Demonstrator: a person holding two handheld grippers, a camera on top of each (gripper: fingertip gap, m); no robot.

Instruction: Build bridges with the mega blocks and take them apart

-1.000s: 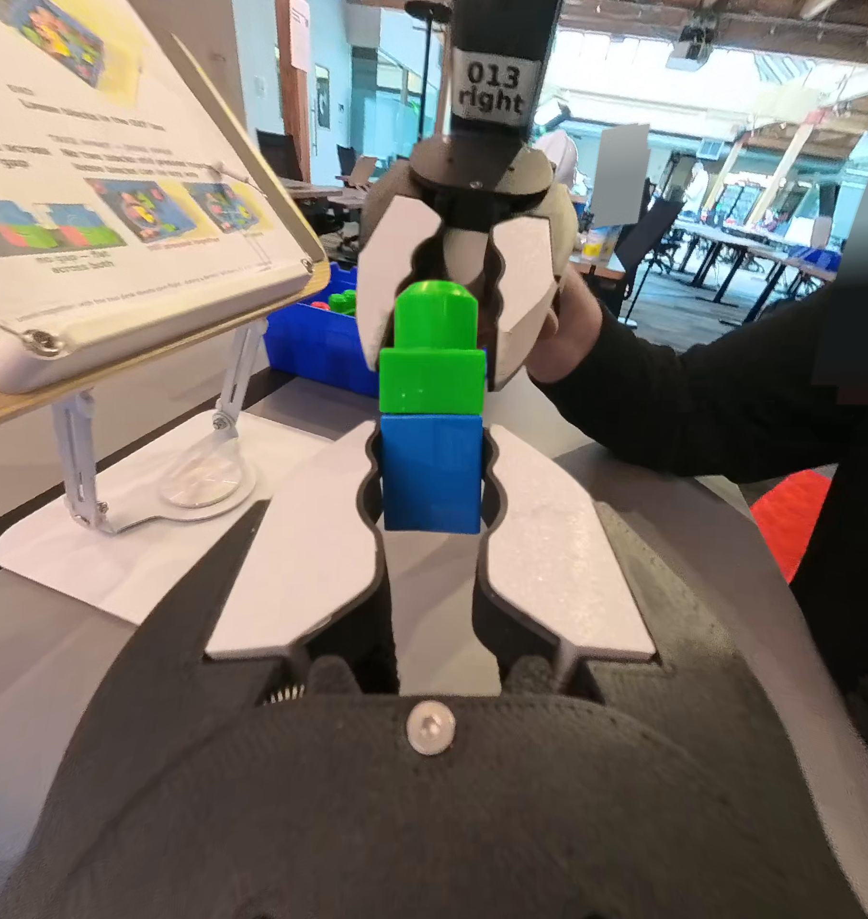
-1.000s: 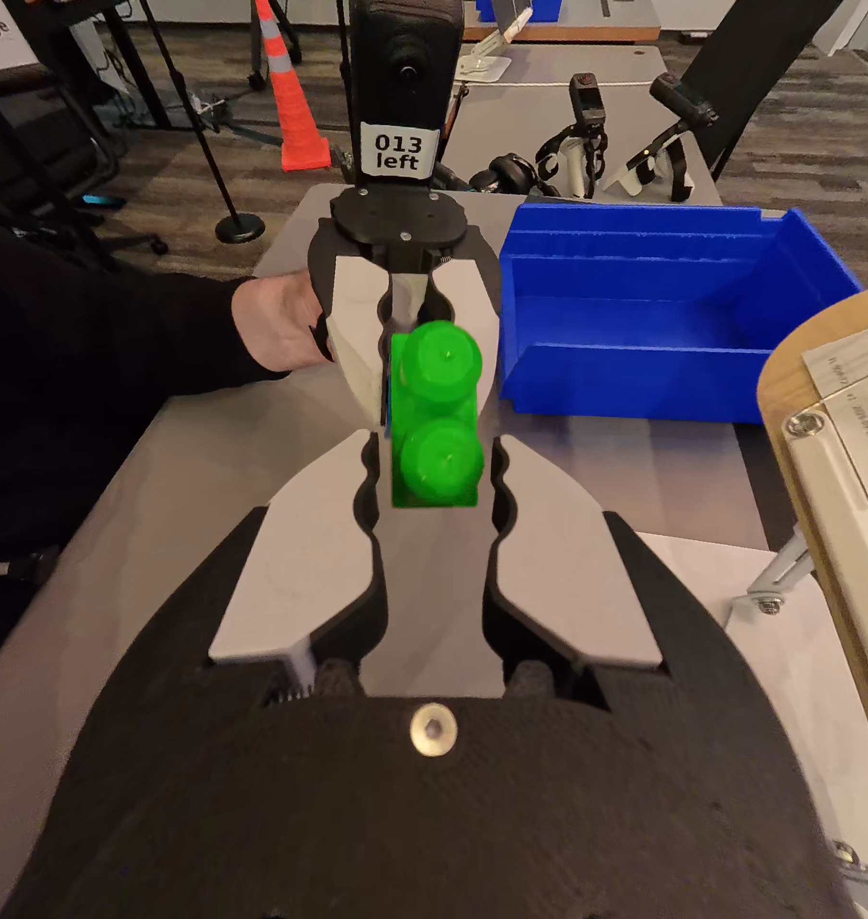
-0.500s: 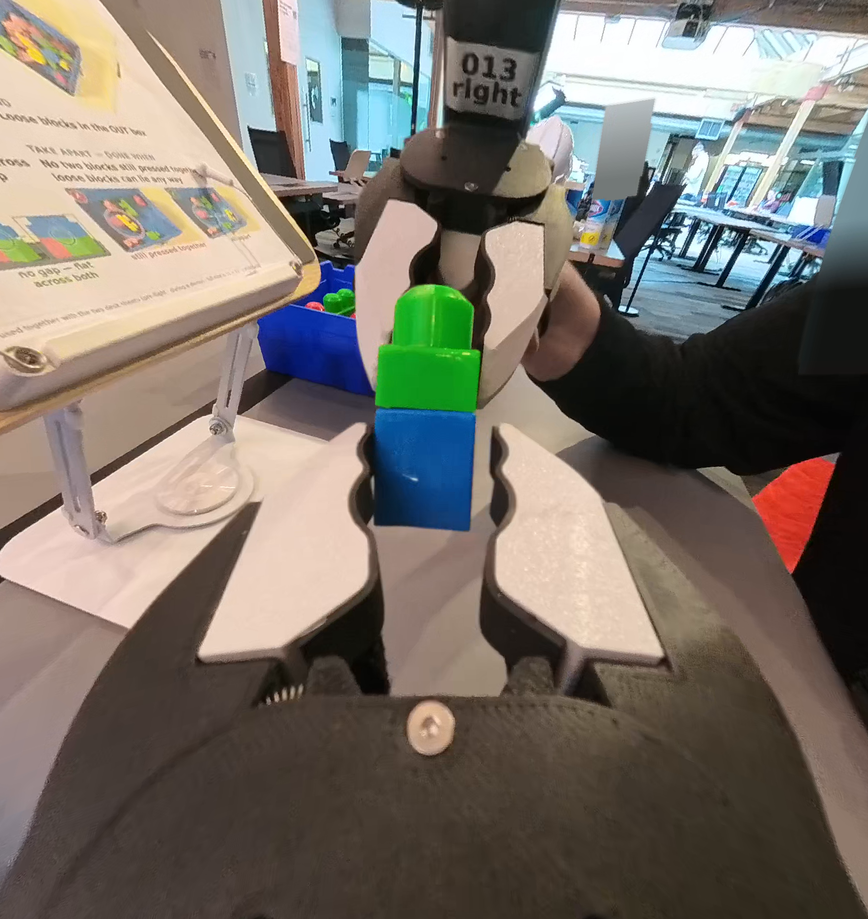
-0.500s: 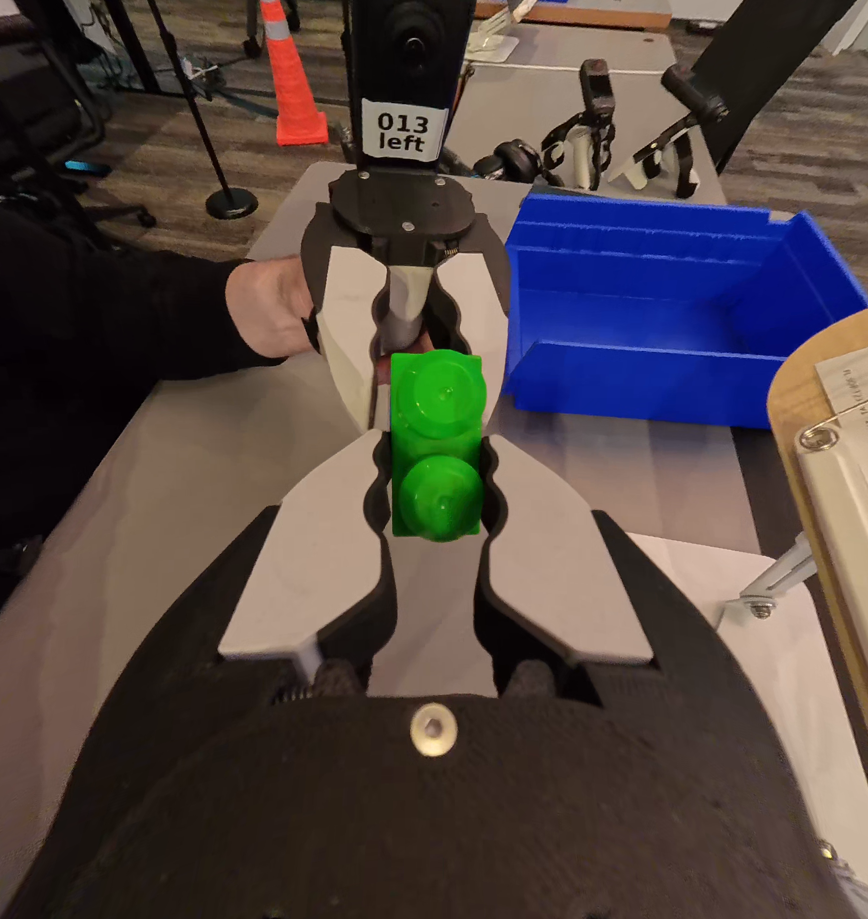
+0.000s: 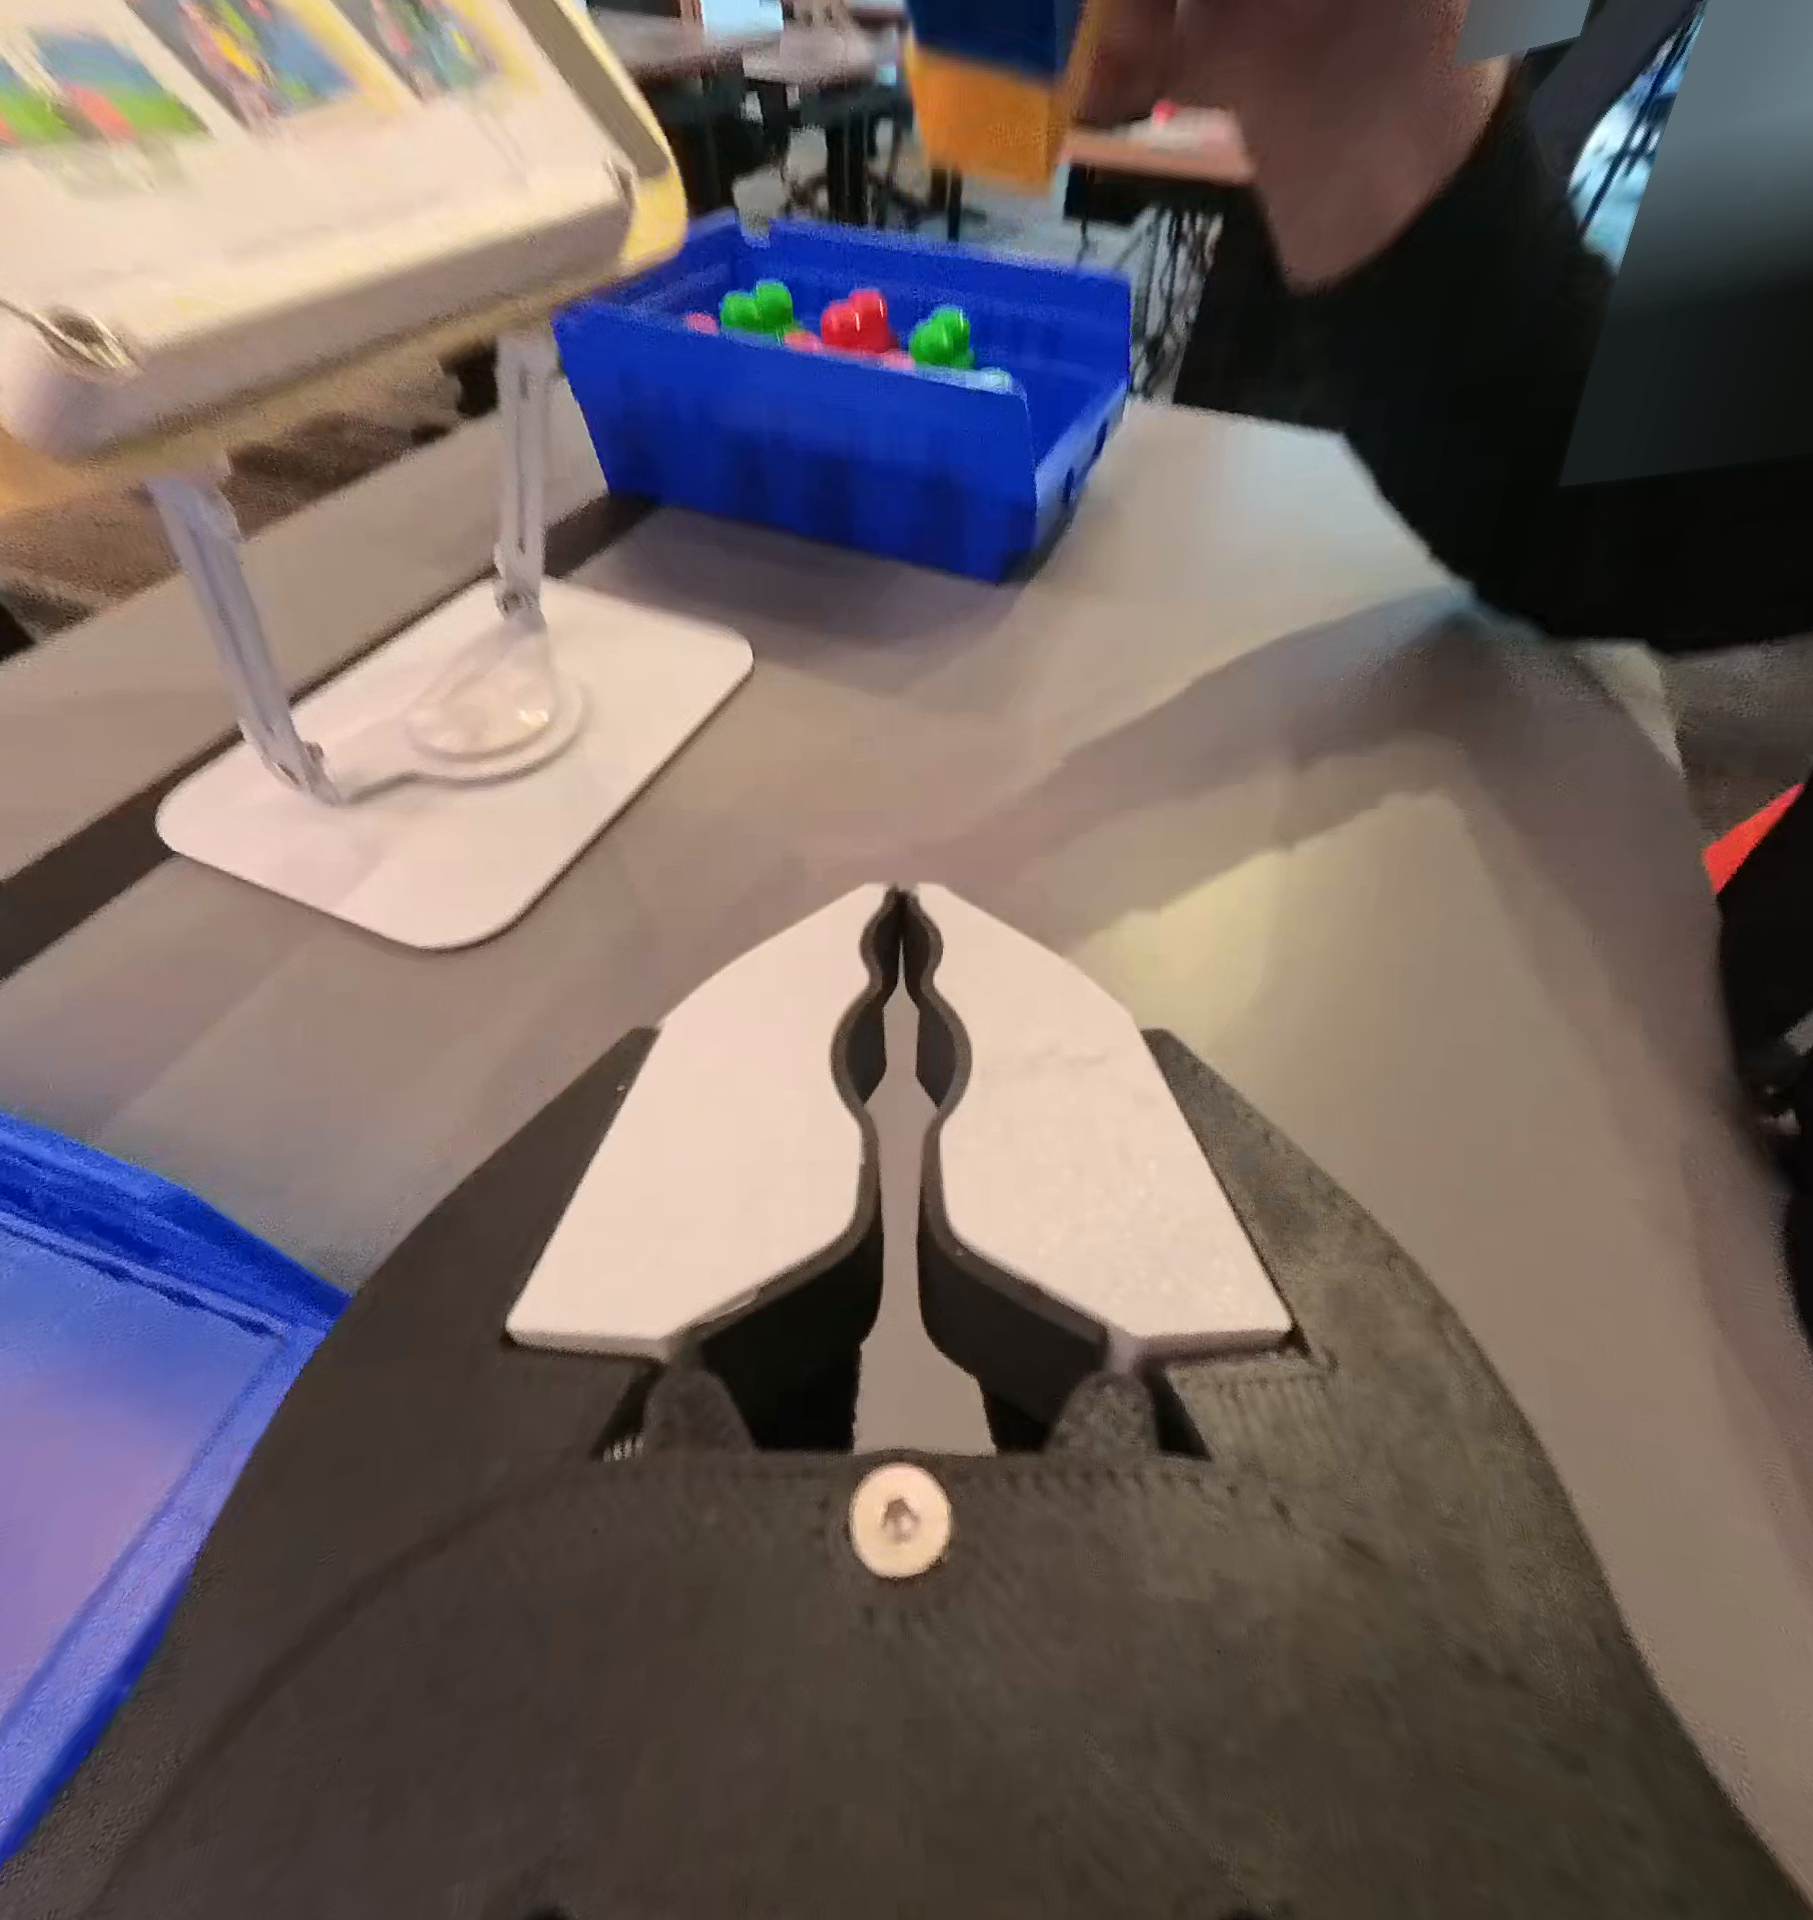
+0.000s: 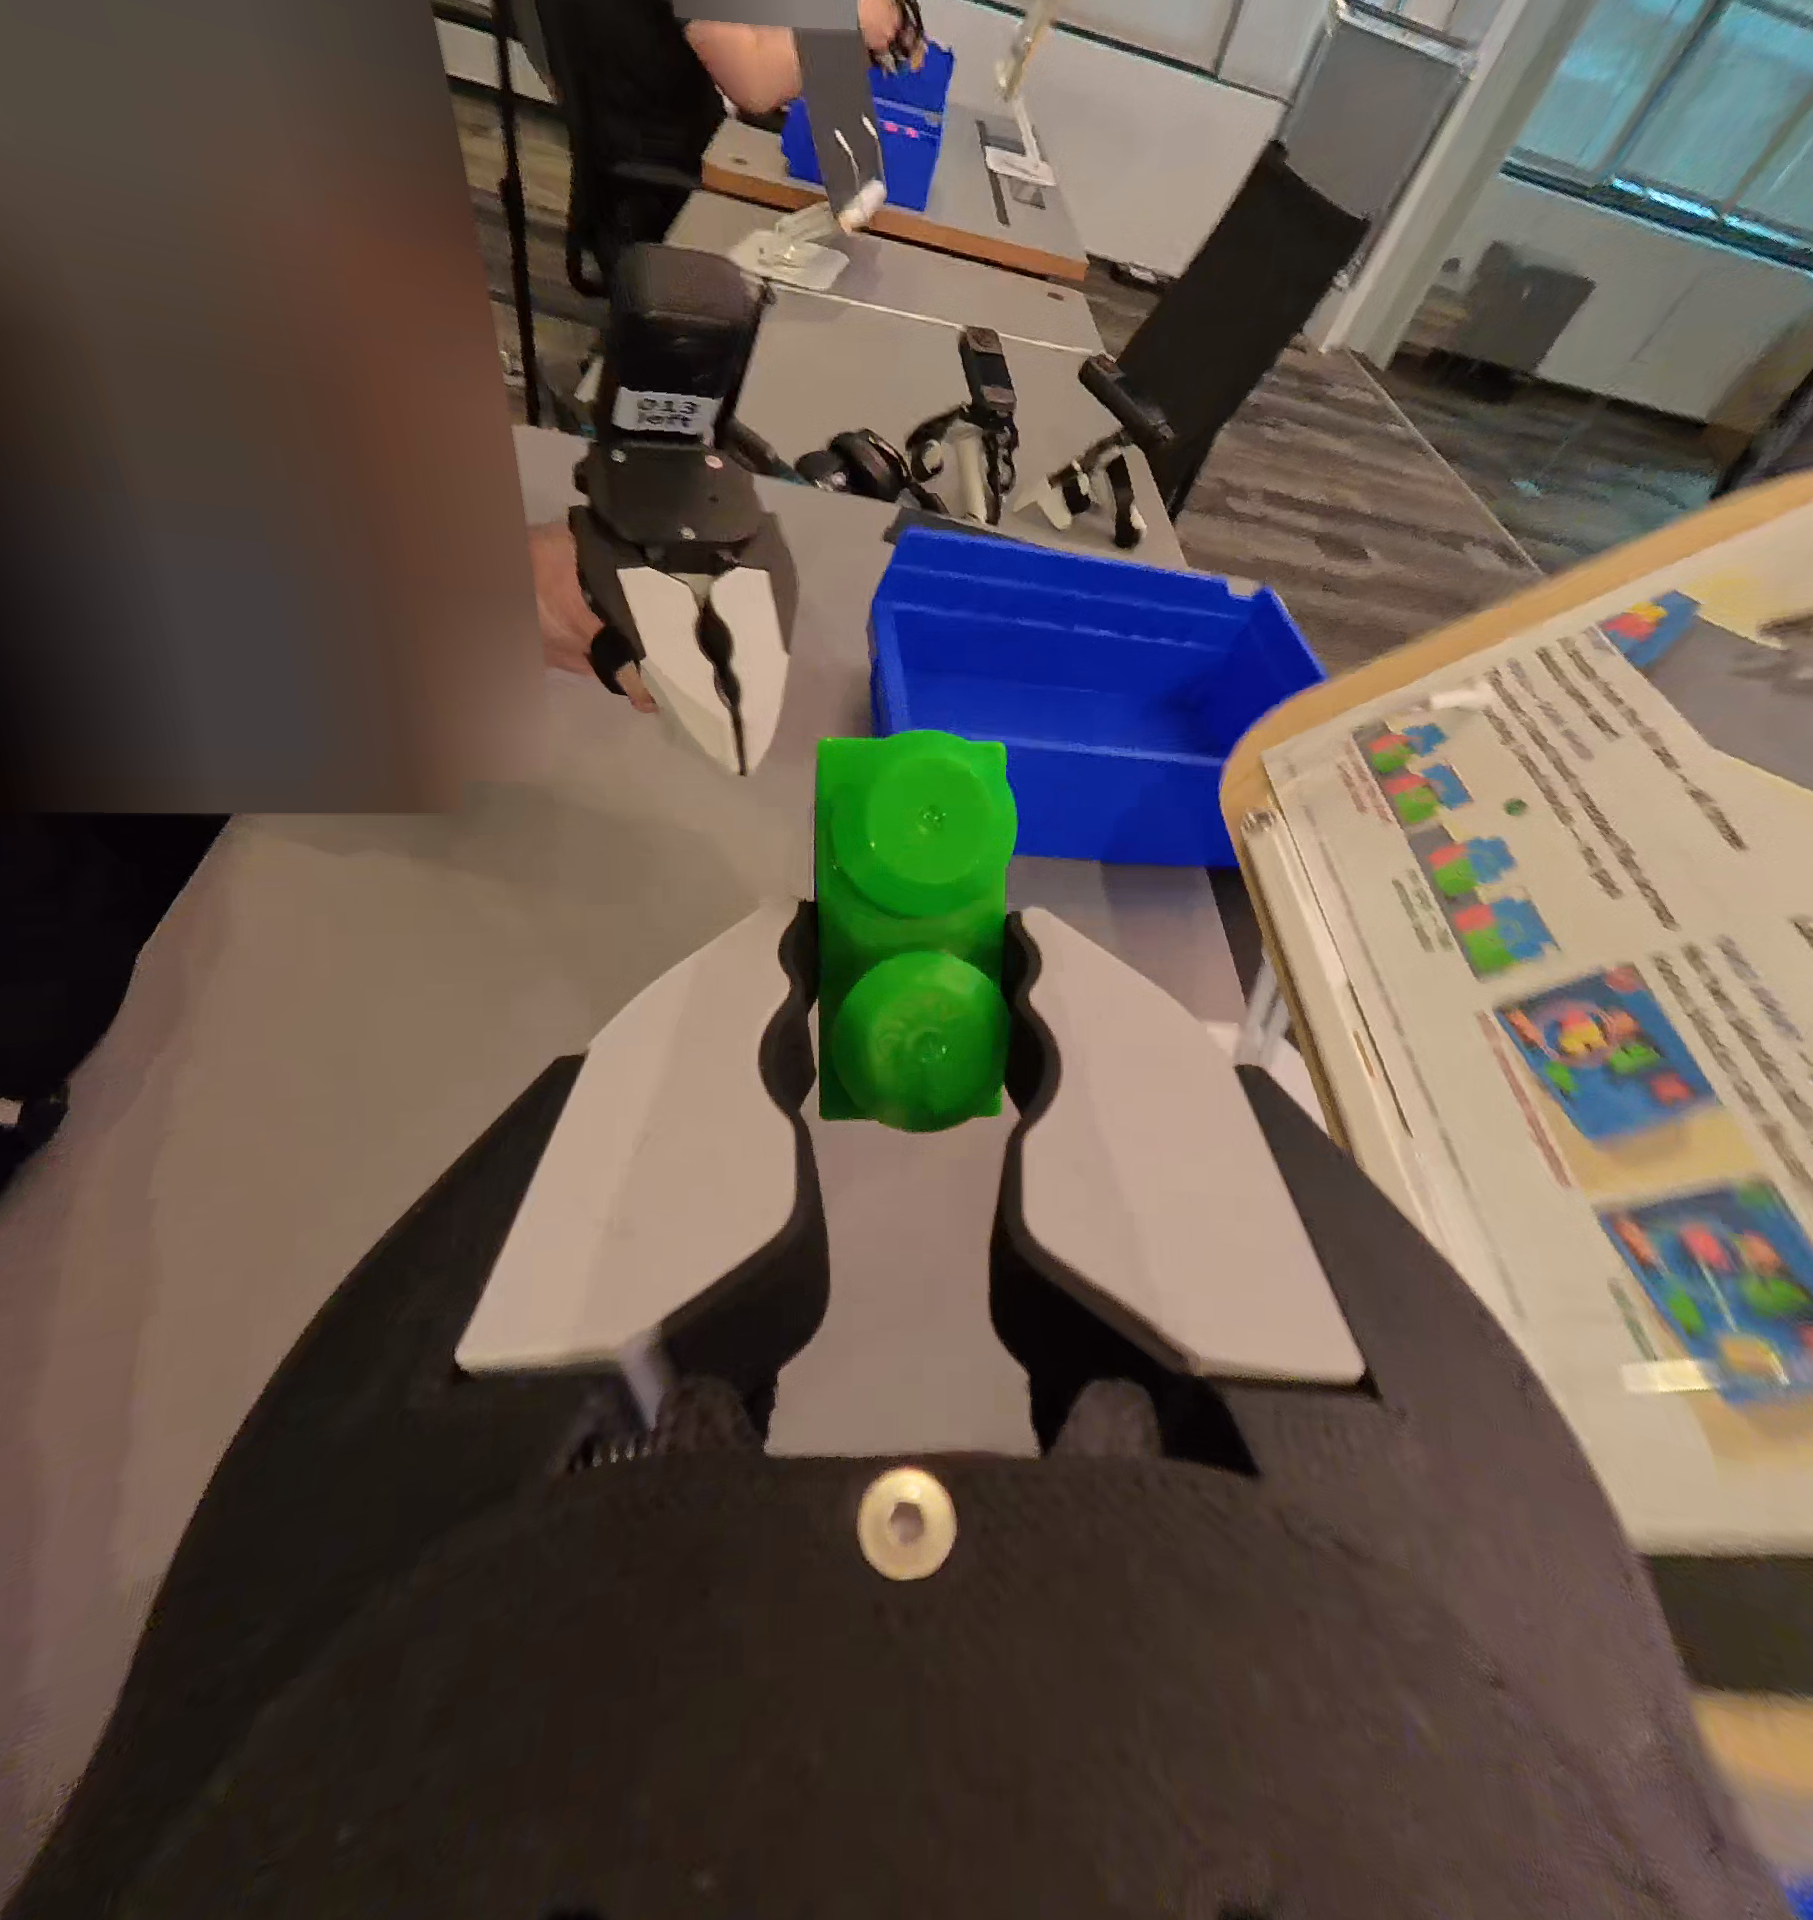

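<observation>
— Between the fingers of the right hand-held gripper (image 6: 907,925): green two-stud mega block (image 6: 912,935), clamped on its long sides above the counter (image 6: 382,997). Looks light, rigid, glossy, so possibly slippery; best taken by the flat side walls, not the studs.

— Left hand-held gripper (image 5: 897,896): closed, empty. Tag on its body and instruction sheet (image 6: 1629,935): printed, left unread.

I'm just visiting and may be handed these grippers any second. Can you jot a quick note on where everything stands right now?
Left gripper: shut, nothing between its fingers, above the grey table.
Right gripper: clamped on a green two-stud plastic block, lifted.
Blue plastic bin with loose green and red blocks is beside the instruction board on a stand; a second blue bin looks empty.
Done: the green block is free in the right gripper.
Left: probably drop it in a bin.
</observation>
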